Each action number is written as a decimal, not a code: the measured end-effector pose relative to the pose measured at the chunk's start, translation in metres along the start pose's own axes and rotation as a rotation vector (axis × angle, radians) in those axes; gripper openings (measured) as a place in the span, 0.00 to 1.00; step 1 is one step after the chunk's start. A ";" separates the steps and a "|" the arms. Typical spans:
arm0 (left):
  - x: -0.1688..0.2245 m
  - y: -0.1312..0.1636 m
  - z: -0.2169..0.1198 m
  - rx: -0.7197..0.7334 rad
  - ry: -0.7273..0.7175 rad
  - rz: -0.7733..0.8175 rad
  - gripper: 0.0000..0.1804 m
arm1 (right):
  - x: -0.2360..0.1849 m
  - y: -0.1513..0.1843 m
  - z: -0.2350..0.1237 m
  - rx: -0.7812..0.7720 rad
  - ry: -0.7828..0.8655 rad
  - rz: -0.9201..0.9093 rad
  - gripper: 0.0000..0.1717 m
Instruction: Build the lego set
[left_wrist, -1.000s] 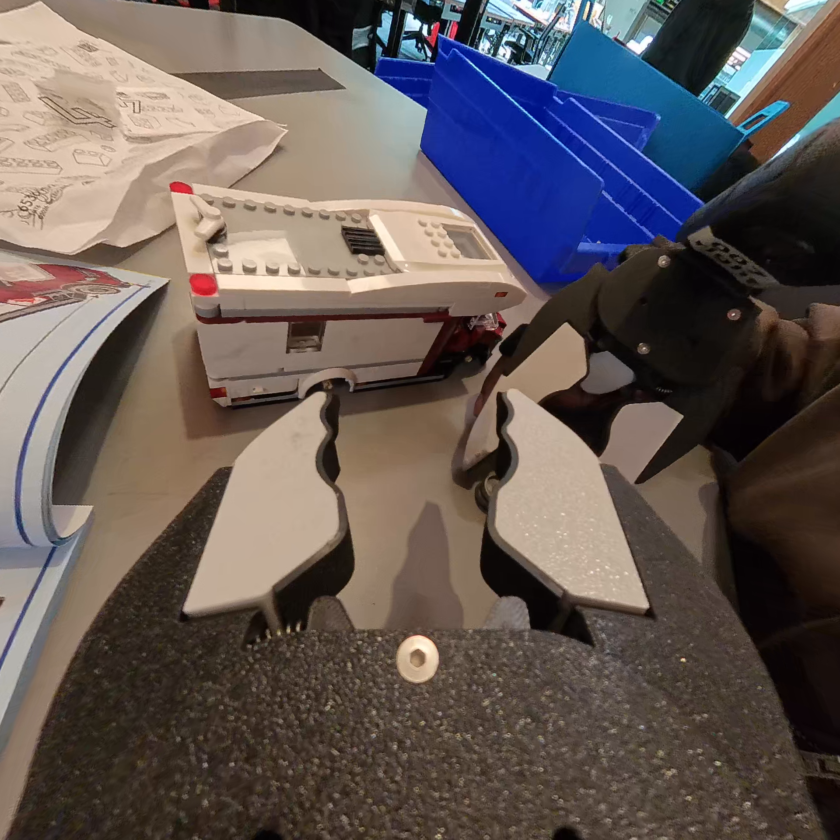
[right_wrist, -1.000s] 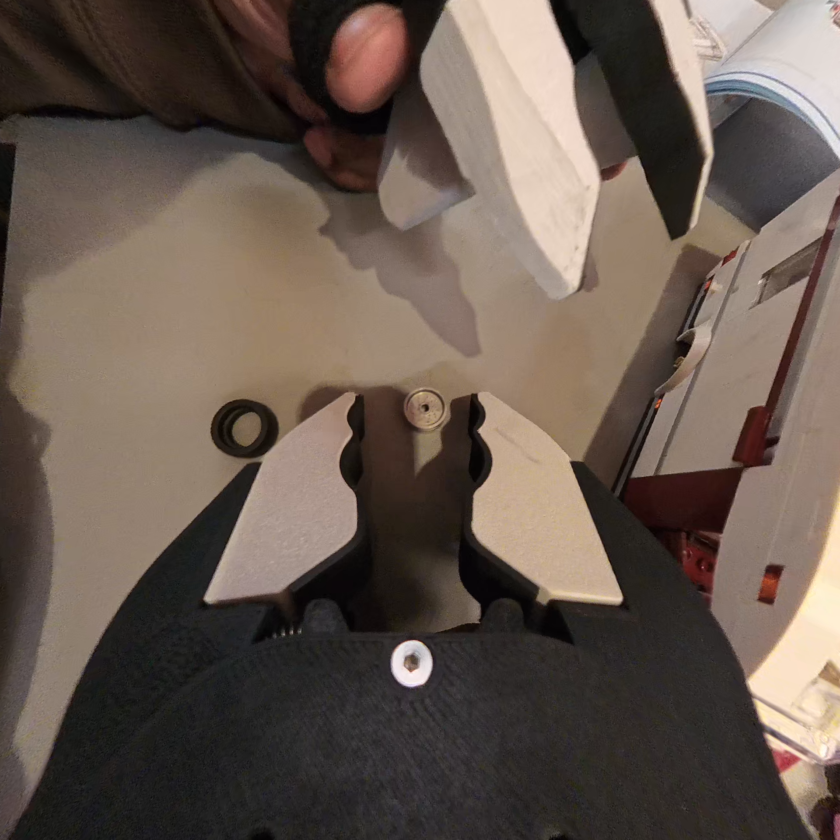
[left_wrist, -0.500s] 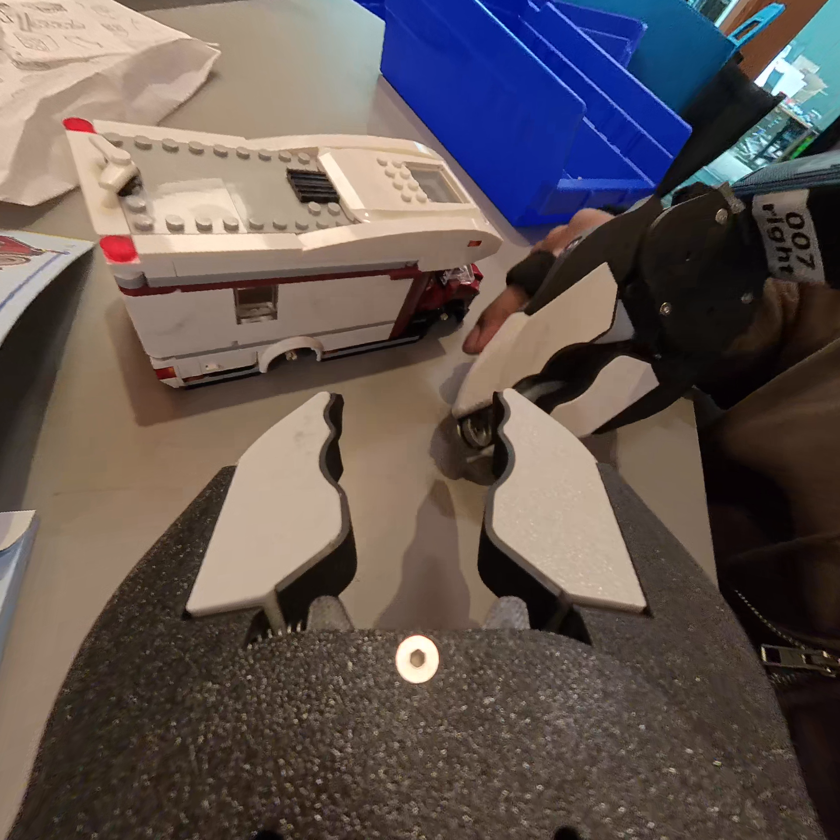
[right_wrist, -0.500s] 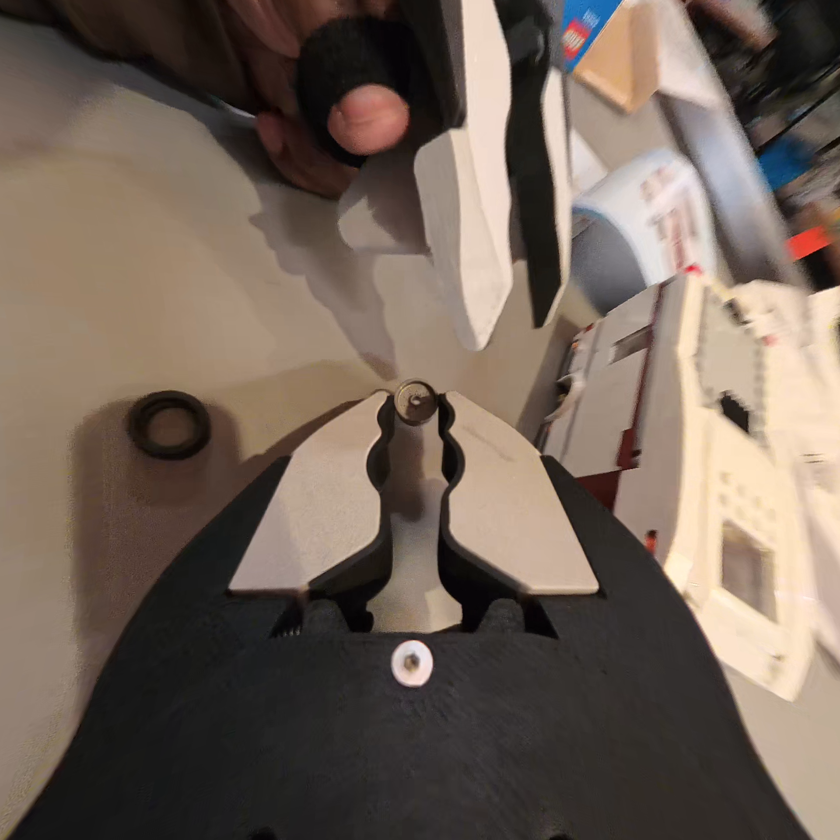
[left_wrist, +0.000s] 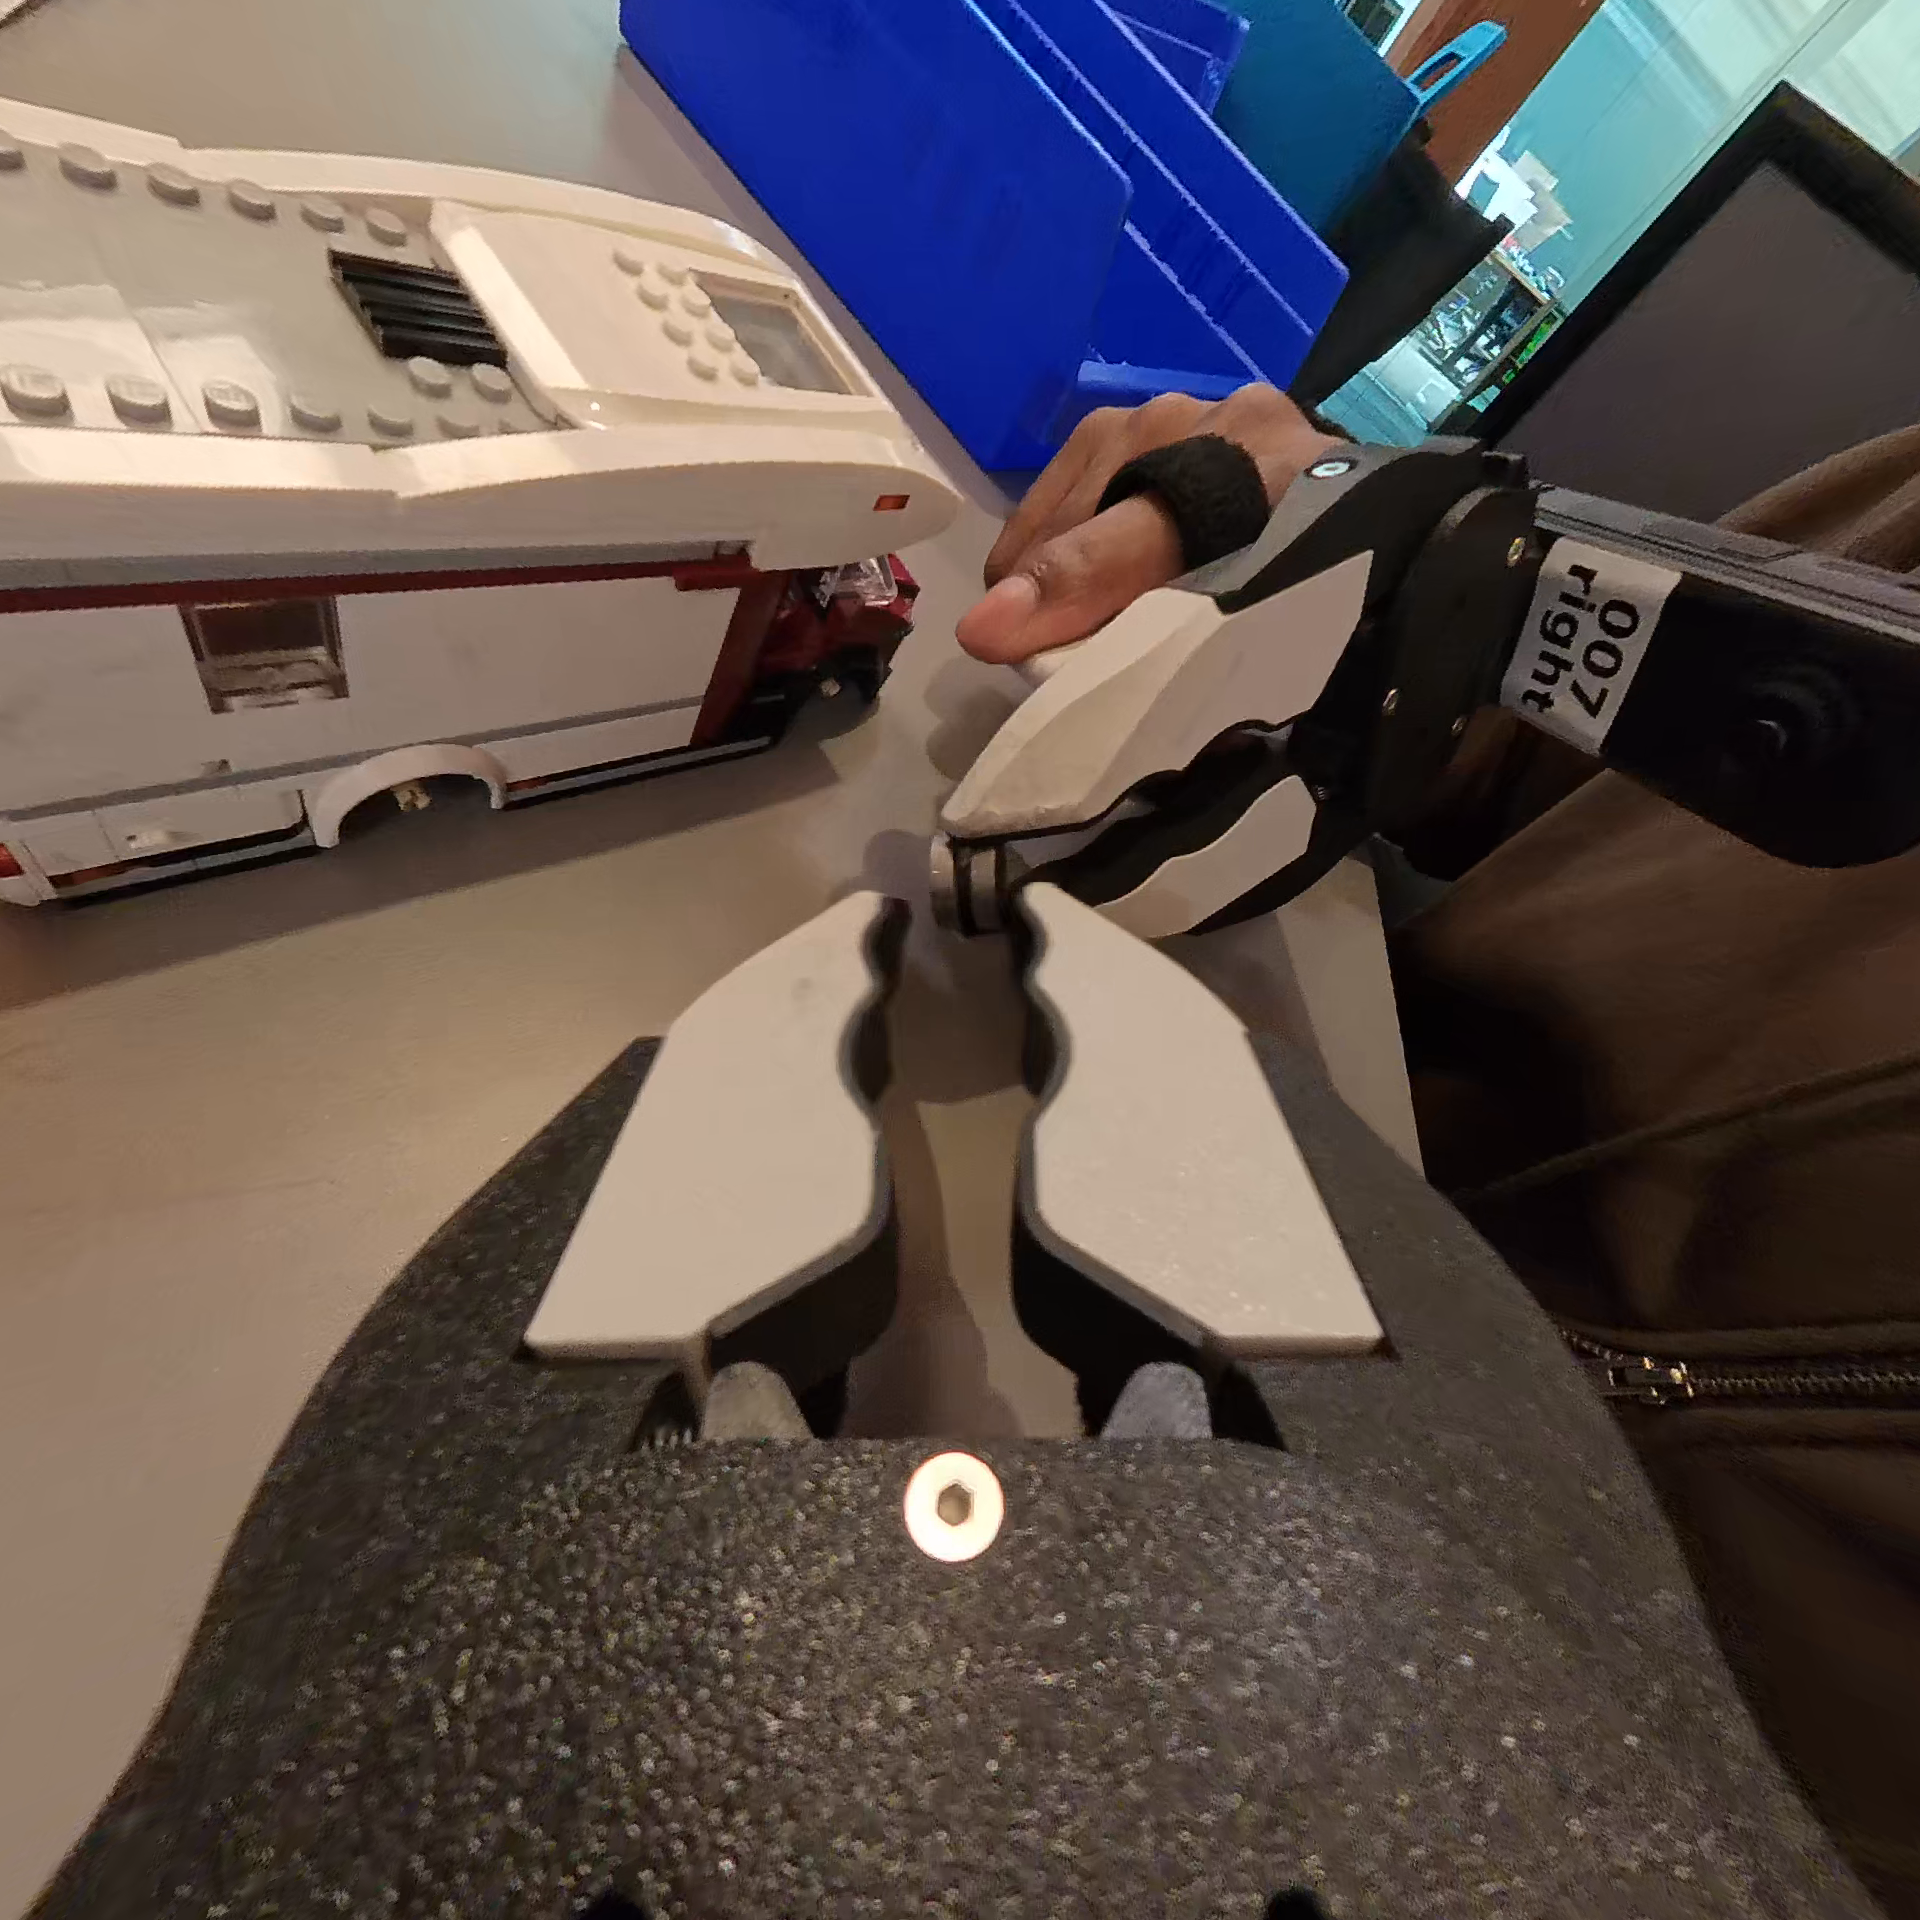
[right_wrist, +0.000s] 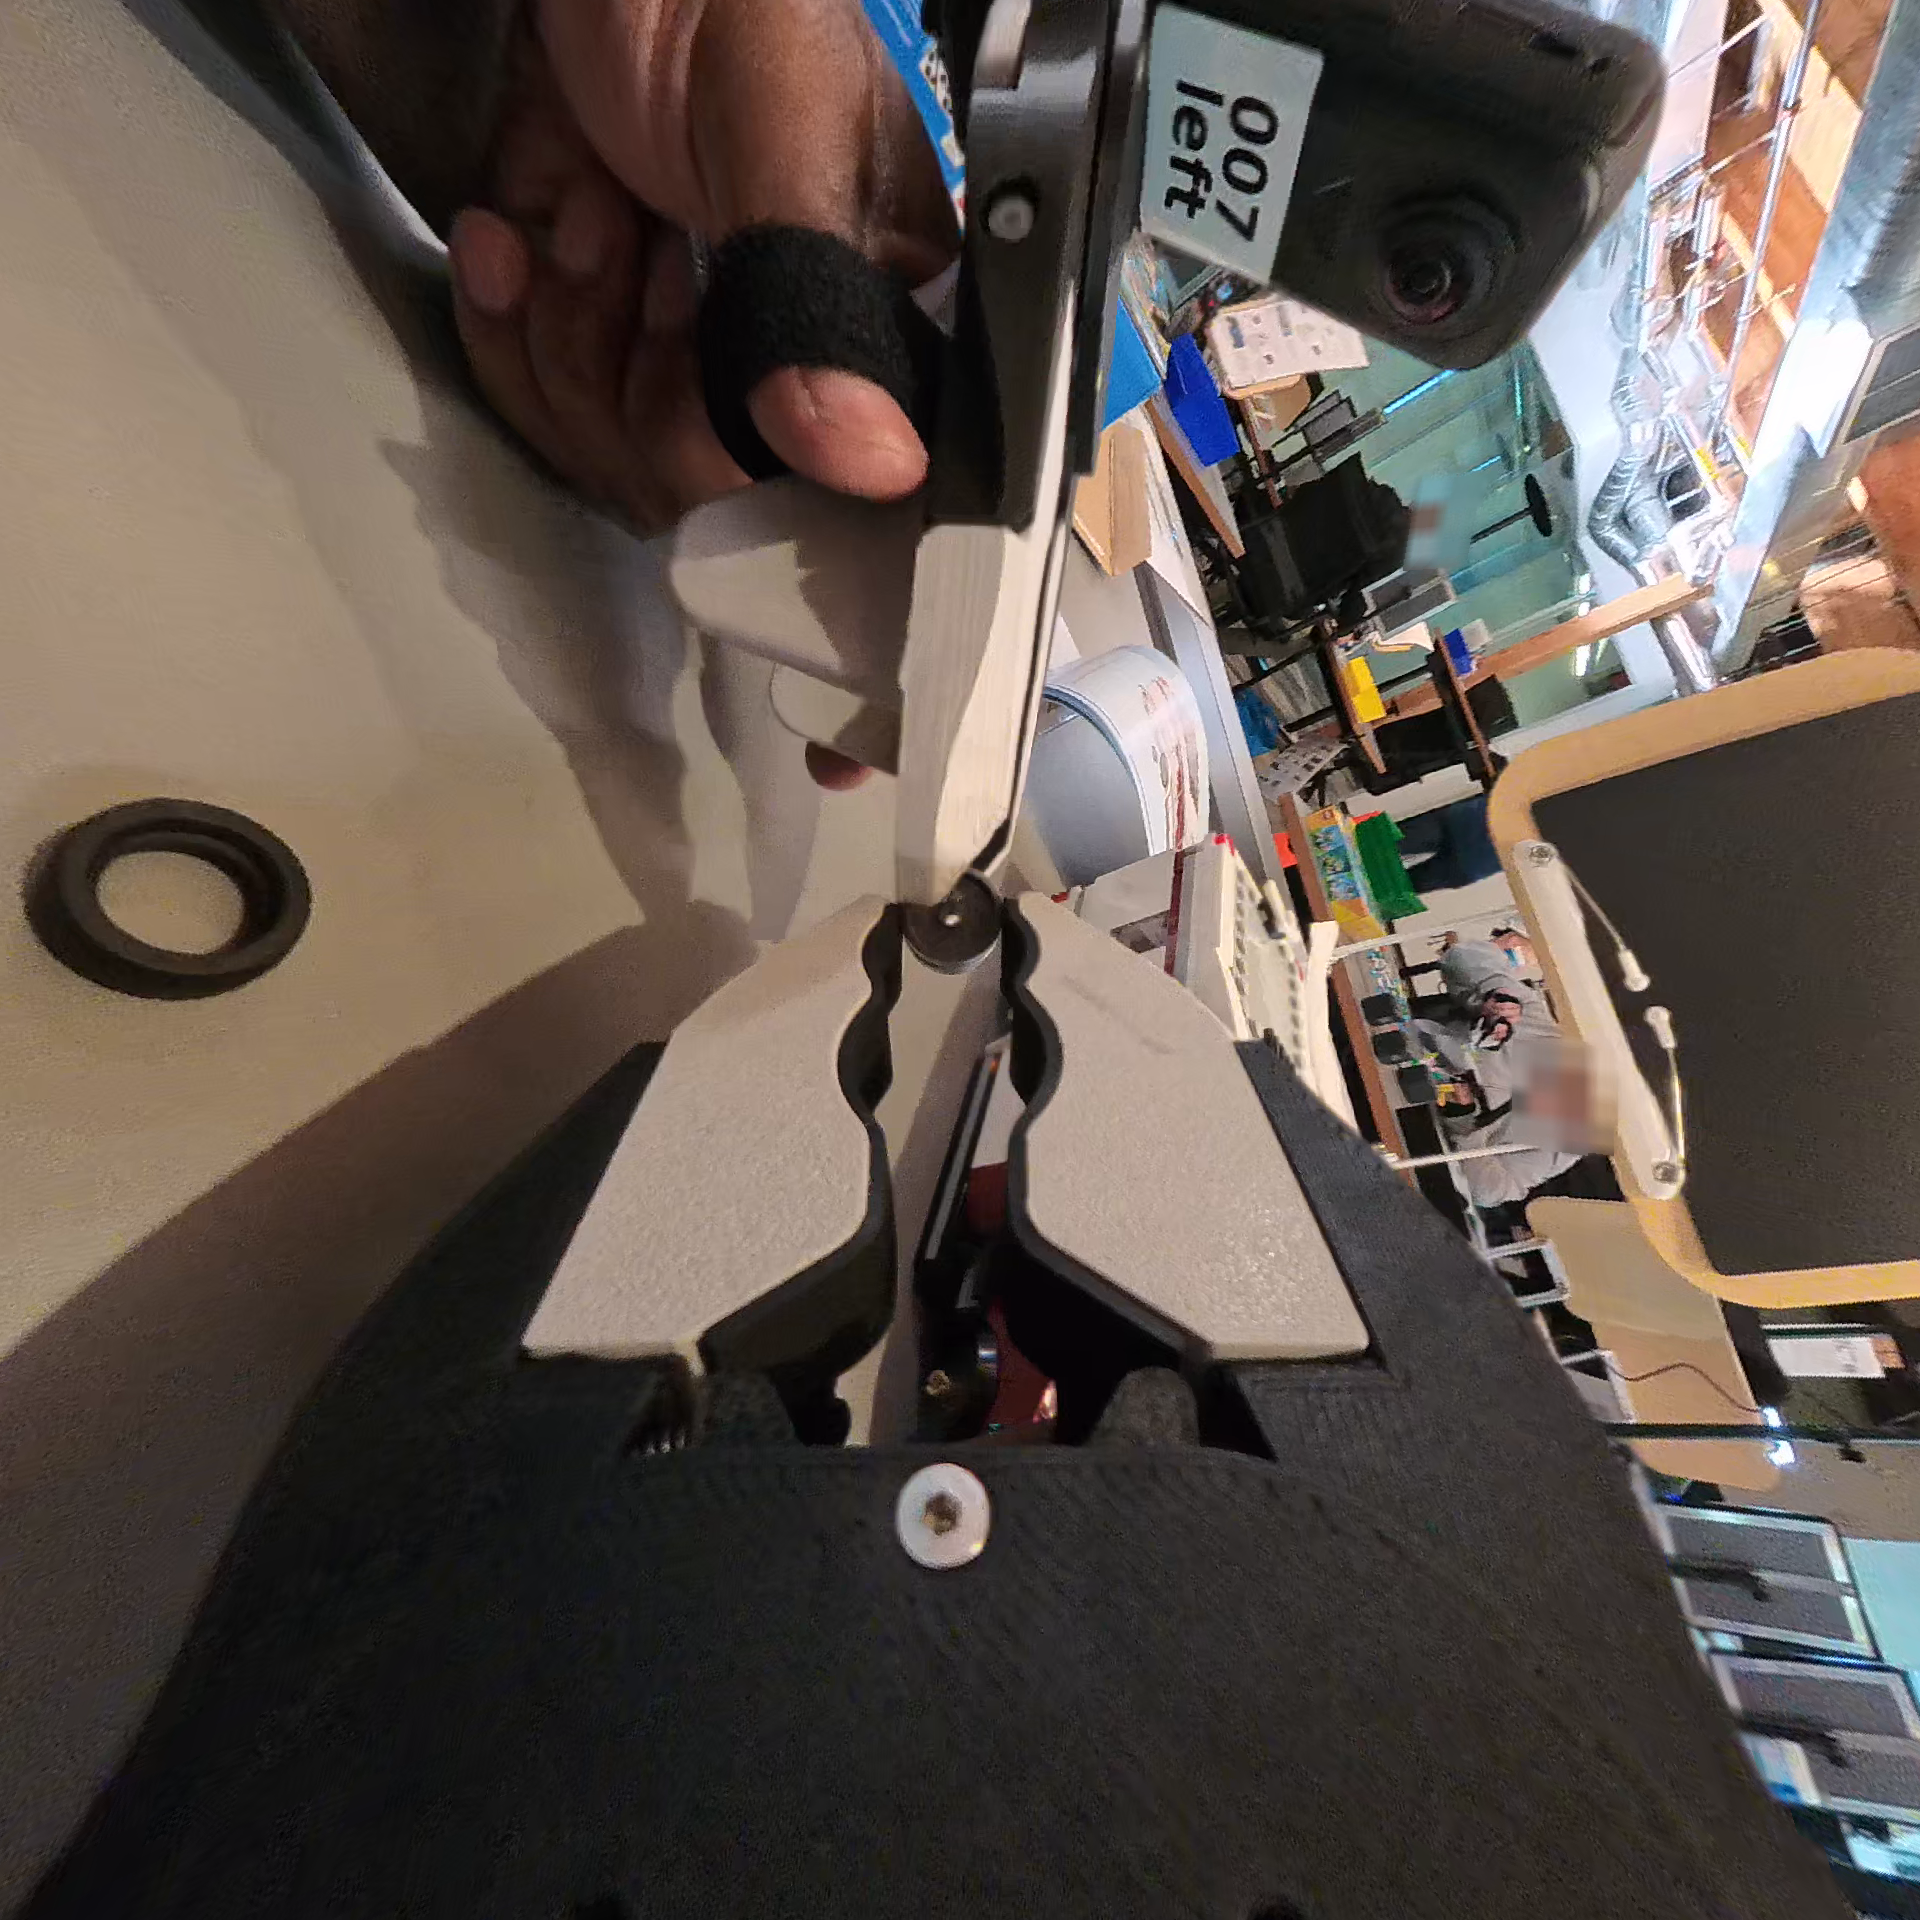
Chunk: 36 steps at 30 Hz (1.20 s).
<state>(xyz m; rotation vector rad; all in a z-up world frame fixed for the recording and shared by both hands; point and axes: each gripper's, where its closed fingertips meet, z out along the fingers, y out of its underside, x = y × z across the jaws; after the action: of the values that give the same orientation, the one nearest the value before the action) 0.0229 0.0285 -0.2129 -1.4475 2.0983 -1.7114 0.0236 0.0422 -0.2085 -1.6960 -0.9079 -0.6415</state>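
Now both claws are meeting over the table: the right claw (right_wrist: 951, 925) is pinching the small grey wheel (right_wrist: 948, 935) at its tips while the left claw (left_wrist: 951, 914), narrowly parted, is closing in around it, best squared up before squeezing.

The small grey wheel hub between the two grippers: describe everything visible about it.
The wheel hub is a small, round, grey plastic-looking piece with a pin hole at the centre of its face and a dark groove around its rim. It is lifted off the table, clamped at the tips of the right gripper, whose pads press its sides. The left gripper has its tips right at it too; whether its pads press on it is unclear.
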 end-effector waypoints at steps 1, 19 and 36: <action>0.001 -0.001 -0.001 0.008 0.002 0.014 0.07 | 0.000 0.000 0.000 0.001 0.001 -0.007 0.10; 0.012 -0.034 -0.023 0.162 -0.663 1.293 0.06 | 0.013 0.001 -0.013 0.033 -0.043 0.228 0.19; 0.033 -0.046 -0.034 0.262 -0.835 1.584 0.06 | 0.026 -0.019 -0.025 0.131 0.073 0.124 0.16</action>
<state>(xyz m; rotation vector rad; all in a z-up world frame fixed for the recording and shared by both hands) 0.0126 0.0336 -0.1481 -0.0423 1.4881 -0.5031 0.0229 0.0275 -0.1704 -1.5880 -0.7709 -0.5455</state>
